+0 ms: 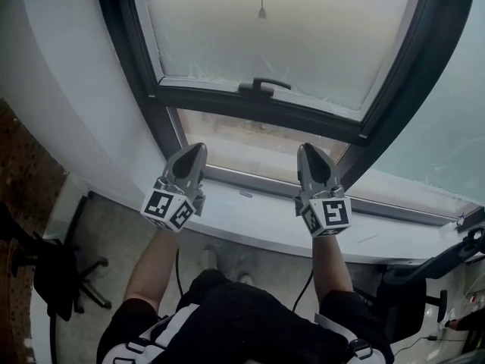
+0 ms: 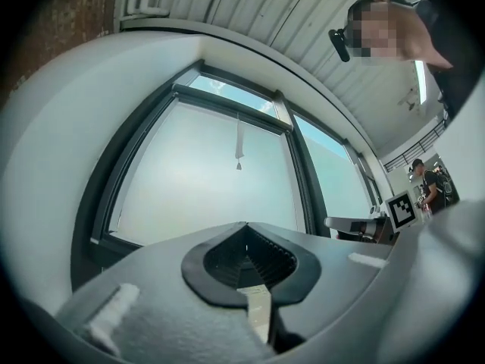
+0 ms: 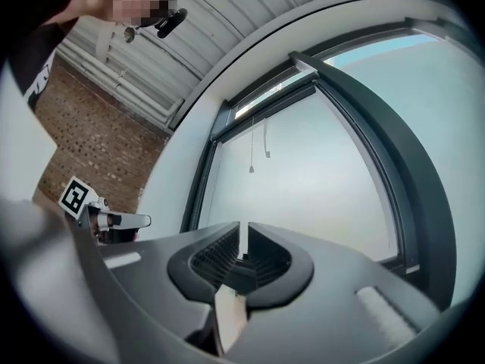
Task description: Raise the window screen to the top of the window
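We hold the left gripper (image 1: 198, 150) clenched empty and the right gripper (image 1: 306, 150) barely parted, both over the window sill (image 1: 258, 217)

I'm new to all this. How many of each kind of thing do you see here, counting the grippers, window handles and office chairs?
Grippers: 2 (left gripper, right gripper)
Window handle: 1
Office chair: 1
Total: 4
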Demonstrator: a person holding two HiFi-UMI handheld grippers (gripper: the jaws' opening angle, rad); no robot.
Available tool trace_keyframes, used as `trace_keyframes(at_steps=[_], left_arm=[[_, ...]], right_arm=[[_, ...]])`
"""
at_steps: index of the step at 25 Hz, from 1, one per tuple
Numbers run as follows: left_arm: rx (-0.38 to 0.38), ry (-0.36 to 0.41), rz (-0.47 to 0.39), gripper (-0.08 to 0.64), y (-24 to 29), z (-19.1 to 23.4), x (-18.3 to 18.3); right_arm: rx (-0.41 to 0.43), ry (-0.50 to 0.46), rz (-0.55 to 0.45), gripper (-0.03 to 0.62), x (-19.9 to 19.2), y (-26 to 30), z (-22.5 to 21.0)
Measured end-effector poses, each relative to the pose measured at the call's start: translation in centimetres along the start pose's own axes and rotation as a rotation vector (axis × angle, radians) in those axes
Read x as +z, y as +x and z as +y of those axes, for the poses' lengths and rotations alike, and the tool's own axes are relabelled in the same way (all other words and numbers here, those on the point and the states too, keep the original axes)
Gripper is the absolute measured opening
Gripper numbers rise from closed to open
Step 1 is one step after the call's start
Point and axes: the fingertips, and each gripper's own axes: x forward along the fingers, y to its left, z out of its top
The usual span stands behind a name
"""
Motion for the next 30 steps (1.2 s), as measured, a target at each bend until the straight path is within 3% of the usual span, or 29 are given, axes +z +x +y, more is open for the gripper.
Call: trace_keyframes(at_steps=[6,11,19,26,30], left_arm=[[0.023,-0.045,0.002,0.005,-4.4,0.5,-0.2],[0.011,-0.040,0.000,0.005,-7.9,0.8,0.8],[-0.025,-0.058,0.030,0.005,-14.1,2.2,1.3],[-0.057,-0.098,0.038,0.003,-18.1,2.0,1.5],[-0.044,-0.124,0.060,0.003,-19.7,1.8,0.3]], right_arm=[[-0.050,0.058,0.038,0.026,-1.2,-4.4,0.9],[-0.122,0.030,0.061,0.006,-1.4,-6.7,3.5],[-0.211,0.173,0.024,0.006,-1.1,-11.6,7.8],[-0.322,0.137,0.074,0.006,-1.5,-17.6,9.8],[-0.329,0.122,0.093,0.005,-1.5,-19.5,10.5]])
